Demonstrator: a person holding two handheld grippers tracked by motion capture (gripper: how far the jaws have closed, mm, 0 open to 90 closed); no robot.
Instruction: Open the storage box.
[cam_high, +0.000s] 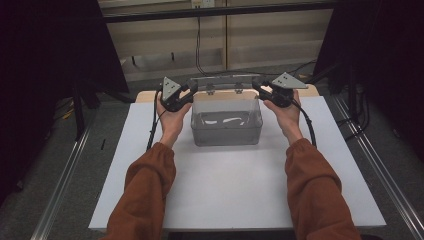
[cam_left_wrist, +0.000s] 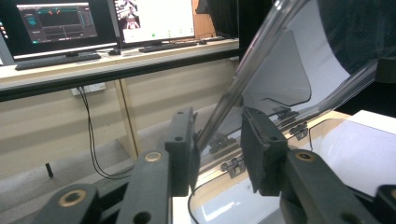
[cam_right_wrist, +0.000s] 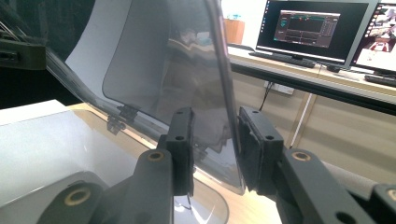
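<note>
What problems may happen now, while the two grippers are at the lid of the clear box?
1. The lid stands open on its hinges, and each gripper meets only a thin side edge; it may slip out and fall shut.
2. If the left gripper and the right gripper move unevenly, the lid may twist and strain the hinges.
3. The light box may slide on the table.

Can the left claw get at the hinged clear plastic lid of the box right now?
Probably yes: the left claw already straddles the hinged clear plastic lid's edge, one pad touching it and a gap at the other. Nothing blocks it.
</note>
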